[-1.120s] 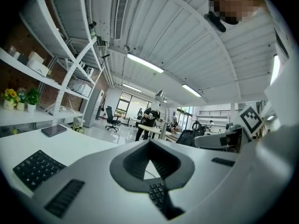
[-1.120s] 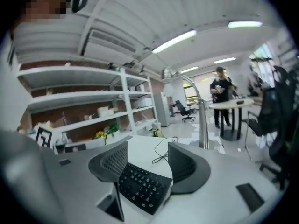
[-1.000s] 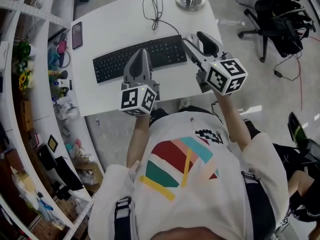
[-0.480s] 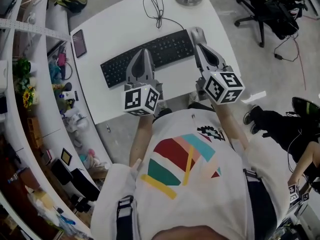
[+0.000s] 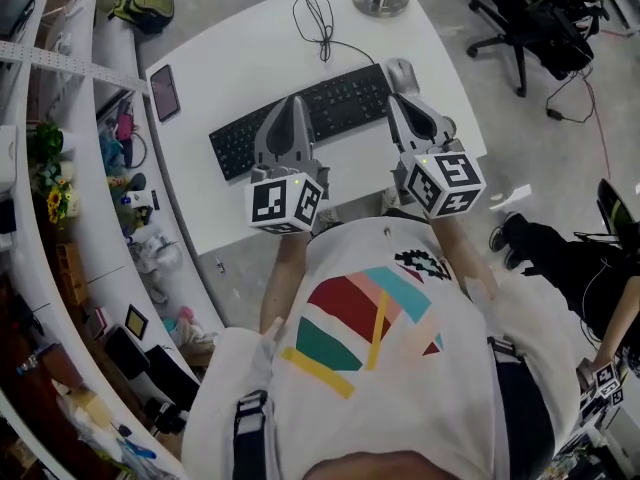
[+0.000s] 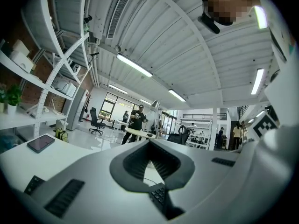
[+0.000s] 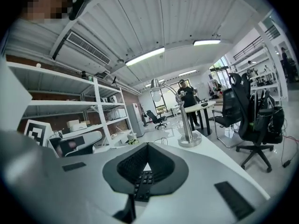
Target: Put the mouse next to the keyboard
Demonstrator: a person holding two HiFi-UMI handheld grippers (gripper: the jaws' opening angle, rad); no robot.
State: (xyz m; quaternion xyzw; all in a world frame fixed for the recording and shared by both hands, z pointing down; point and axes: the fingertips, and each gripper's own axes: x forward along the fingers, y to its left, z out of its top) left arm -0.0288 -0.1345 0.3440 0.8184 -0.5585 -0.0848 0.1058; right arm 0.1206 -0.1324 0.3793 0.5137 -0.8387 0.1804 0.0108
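Grey computer mouse (image 5: 402,72) just beside black keyboard (image 5: 340,100) on white table (image 5: 240,58), right gripper (image 5: 398,100) jaws together, empty, left gripper (image 5: 293,103) likewise, above keyboard.

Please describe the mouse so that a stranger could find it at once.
Start at the white table. A black keyboard lies across it; the mouse sits at its right end. It is small, rounded, grey, unlike the flat dark phone at the left.

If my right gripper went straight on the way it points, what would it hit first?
Probably the keyboard, near its right end: keys show ahead, beyond the tips of the shut right gripper. The mouse sits close beside that line in the head view, so it could be struck; depth is unclear.
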